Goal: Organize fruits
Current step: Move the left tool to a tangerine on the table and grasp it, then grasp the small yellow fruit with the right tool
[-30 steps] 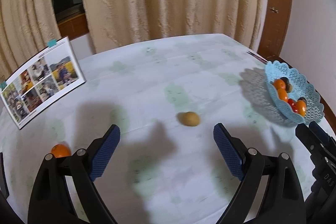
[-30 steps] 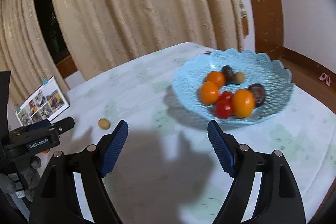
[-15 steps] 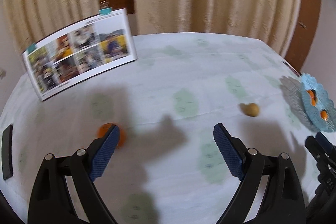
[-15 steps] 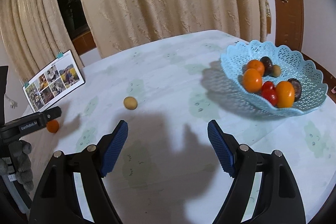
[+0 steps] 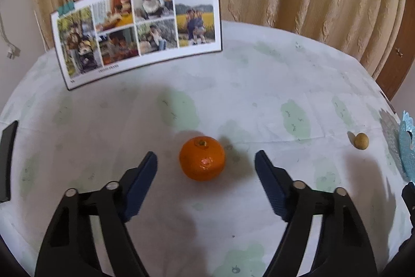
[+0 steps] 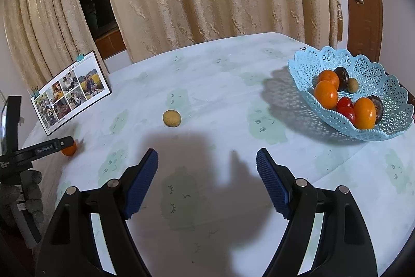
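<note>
**Black frames, blue pads**

Each gripper, left (image 5: 206,162) and right (image 6: 207,161), has glossy black arms with round silver screws and ribbed blue pads (image 6: 141,183). The left one carries white lettering (too small to read); a grey glove (image 6: 28,192) grips it.

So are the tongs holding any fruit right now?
No, nothing is held. The left tongs are open around the orange without touching it, and the right tongs are open over bare table.

Left tongs (image 5: 205,166) gape wide, straddling the orange (image 5: 202,158) untouched; right tongs (image 6: 207,165) gape apart over the surface (image 6: 220,95), well clear of it.
</note>
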Demonstrator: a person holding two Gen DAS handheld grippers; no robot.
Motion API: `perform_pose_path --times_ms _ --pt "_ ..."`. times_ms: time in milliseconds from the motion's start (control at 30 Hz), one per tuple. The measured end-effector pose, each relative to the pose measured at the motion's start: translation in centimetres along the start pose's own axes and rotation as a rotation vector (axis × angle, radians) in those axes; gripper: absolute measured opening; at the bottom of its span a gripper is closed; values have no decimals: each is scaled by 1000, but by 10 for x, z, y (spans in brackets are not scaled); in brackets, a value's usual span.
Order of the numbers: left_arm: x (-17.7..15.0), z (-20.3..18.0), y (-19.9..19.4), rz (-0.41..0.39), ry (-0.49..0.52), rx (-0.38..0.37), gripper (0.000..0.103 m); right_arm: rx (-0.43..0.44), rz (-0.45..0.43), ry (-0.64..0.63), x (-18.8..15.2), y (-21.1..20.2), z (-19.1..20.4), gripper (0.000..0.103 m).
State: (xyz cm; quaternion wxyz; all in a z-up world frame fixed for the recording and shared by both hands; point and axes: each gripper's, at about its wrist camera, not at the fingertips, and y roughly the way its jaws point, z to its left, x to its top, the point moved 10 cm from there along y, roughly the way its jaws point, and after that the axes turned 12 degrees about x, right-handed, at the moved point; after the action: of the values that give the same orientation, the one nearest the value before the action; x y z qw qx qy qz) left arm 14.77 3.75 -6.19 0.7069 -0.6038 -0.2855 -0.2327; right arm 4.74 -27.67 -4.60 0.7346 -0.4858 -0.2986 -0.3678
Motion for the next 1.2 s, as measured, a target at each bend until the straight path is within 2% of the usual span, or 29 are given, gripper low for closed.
perform_pose_path --times_ms 33,100,200,267,567,900,1100,1200 --pt "-1 -1 4 8 -1 -5 69 1 2 0 0 0 0 80" --pt "-3 -2 12 24 -6 -9 56 3 4 -1 -1 1 0 80" --pt "-3 2 20 28 -18 -1 44 5 9 -6 -1 2 2 80" --pt "-1 3 21 26 -18 -6 40 6 16 -12 -1 4 3 80" --pt "0 4 10 11 -11 4 39 33 70 -41 0 22 13 80" --pt "6 -1 -18 -52 14 17 40 77 181 -56 14 76 24 80" --pt "1 -9 -22 -61 39 19 40 48 205 -65 23 103 22 79" --pt "-1 -9 -21 -52 41 18 40 44 213 -98 27 113 28 75"
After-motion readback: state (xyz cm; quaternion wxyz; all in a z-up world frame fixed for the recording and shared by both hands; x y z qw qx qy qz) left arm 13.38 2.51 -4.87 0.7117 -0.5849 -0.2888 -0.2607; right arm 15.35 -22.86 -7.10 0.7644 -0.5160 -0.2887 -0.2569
